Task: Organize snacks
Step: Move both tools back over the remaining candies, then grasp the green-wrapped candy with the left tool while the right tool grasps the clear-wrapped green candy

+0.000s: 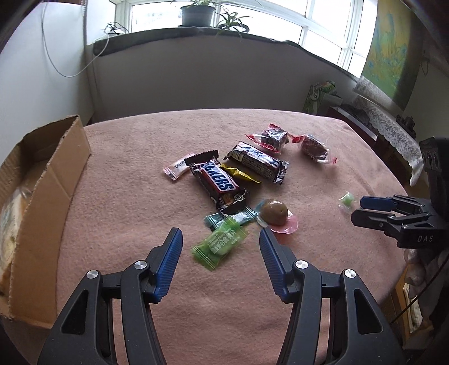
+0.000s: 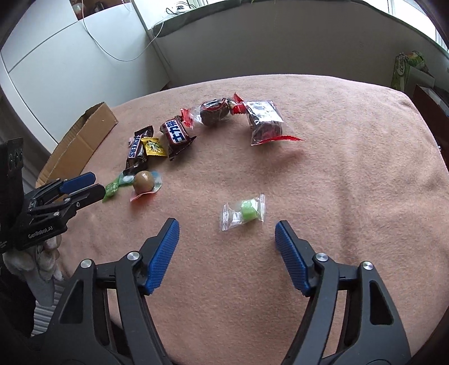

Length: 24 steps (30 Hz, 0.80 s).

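Barely begun: both the left gripper (image 1: 219, 238) and right gripper (image 2: 227, 227) gape wide and empty, about 10 snacks (image 1: 214, 179) unsorted beside the cardboard box (image 1: 53, 179).

This is a lived-in room of a home. Straight ahead of the left claw (image 1: 219, 244), past the far edge of the tabletop (image 1: 168, 323) with its soft pink blanket, a wide window (image 1: 322, 25) lets in daylight over a deep sill that carries a potted plant (image 1: 197, 12) and loose cables. Ahead and to that claw's right, a low piece of furniture is draped with a white lace cloth (image 1: 393, 132), and a yellow-green painting (image 1: 390, 47) hangs on the wall above it. A worn cardboard box (image 1: 47, 182) sits to its left, and wrapped sweets (image 1: 219, 179) lie scattered just ahead of it.
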Motion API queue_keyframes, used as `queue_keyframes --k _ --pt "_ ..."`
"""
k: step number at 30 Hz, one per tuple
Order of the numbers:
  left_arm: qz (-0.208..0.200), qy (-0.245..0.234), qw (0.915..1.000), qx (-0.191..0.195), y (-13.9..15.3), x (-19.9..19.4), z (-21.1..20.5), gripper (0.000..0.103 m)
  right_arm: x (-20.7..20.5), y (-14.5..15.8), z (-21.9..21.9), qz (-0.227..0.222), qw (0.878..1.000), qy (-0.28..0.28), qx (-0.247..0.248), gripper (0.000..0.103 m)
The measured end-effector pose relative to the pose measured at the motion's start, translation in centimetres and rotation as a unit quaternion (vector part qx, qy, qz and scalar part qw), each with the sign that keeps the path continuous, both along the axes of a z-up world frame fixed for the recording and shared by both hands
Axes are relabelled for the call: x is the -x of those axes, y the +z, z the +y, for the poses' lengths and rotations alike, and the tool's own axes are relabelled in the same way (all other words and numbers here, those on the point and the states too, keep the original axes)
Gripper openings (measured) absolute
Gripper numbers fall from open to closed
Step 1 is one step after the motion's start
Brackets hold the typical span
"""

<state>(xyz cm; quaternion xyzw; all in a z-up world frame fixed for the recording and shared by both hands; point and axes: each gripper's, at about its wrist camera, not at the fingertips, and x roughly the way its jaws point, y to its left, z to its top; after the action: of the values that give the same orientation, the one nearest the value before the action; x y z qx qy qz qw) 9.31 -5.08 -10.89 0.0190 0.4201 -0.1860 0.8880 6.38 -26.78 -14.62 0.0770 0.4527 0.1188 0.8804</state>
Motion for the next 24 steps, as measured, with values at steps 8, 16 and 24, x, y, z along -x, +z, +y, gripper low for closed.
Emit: queue_keyframes --k 8,16,24 --pt "0.012 0.001 0.9999 -0.008 -1.0 -0.8 0.2 0.056 -2.1 -0.2 2.1 -0.013 0.999 0.001 0.033 0.068" --pt "0.012 -0.007 0.9997 -0.022 -1.8 -0.9 -0.1 0.036 -2.9 -0.6 4.1 -0.025 0.997 0.009 0.076 0.06" --pt "0.004 -0.006 0.9995 -0.03 -1.9 -0.7 -0.5 0.017 -2.8 -0.7 3.7 -0.032 0.996 0.0 0.081 0.036"
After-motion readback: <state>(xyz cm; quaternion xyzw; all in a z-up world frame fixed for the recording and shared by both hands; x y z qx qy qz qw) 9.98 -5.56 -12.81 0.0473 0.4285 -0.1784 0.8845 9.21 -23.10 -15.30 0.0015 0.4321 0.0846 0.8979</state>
